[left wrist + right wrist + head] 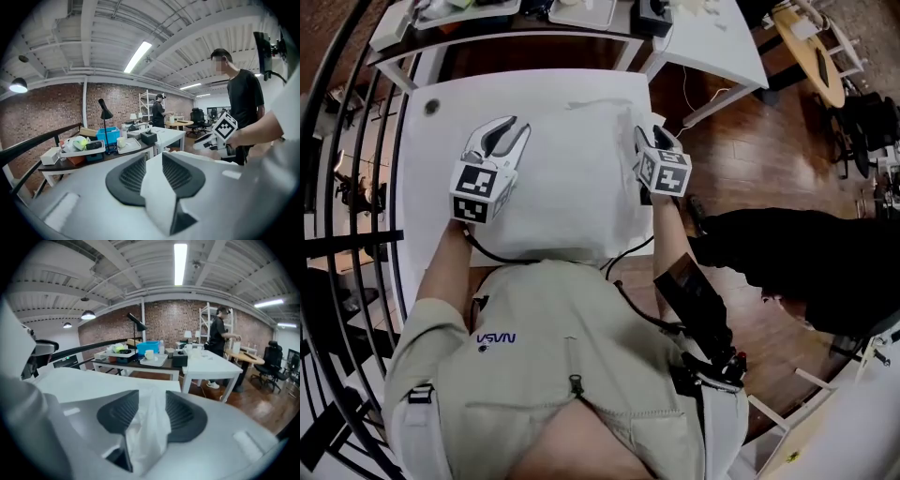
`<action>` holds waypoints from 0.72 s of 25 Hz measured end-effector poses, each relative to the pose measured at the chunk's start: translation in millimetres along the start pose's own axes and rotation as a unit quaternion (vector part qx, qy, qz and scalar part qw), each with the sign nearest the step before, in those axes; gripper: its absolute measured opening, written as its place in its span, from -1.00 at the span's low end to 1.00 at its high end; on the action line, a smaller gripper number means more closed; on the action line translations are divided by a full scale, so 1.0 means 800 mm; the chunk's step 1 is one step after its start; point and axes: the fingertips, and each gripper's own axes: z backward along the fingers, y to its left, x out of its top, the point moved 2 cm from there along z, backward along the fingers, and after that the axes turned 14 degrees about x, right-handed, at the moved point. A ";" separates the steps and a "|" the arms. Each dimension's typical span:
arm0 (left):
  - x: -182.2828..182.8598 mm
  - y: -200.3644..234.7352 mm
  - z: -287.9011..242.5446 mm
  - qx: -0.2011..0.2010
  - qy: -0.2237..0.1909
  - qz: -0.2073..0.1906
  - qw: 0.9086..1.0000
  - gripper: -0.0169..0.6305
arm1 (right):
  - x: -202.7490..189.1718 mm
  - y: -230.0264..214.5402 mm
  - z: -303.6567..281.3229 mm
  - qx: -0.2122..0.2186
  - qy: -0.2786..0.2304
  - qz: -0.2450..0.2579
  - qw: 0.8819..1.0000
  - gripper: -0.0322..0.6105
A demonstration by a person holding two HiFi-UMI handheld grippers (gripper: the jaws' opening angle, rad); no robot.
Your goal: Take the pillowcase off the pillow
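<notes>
- Pillowcase, white, lies spread over most of the white surface in front of the person, with its near edge at the person's chest. The pillow inside cannot be told apart from its cover in any view.
- The left gripper is over the left part of the pillowcase. Its own view shows its fingers closed on a smooth, upright fold of the white fabric, which fills the narrow gap between the ribbed pads.
- The right gripper is at the pillowcase's right edge, close to the edge of the surface. Its fingers stand a little wider, and a crumpled bunch of the fabric is caught between them, touching both pads.
- Both grippers point away from the person and slightly downward.
- Beyond the surface stands a dark desk with a blue box, a black lamp and other clutter.
- A second person in black stands just to the right of the surface, on the wooden floor.
- Another person stands farther back beside a shelf, in front of the brick wall.
</notes>
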 end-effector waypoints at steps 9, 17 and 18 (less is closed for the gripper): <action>-0.061 -0.017 0.125 0.075 0.028 0.062 0.995 -0.47 | -0.056 0.115 0.116 0.058 -0.030 0.033 0.997 -0.37; -0.189 -0.024 0.219 0.139 0.141 0.039 0.979 -0.47 | -0.130 0.143 0.071 0.052 0.049 0.057 0.996 -0.61; -0.209 -0.028 0.216 0.132 0.157 0.034 0.978 -0.47 | -0.127 0.137 0.067 0.034 0.048 0.065 0.996 -0.76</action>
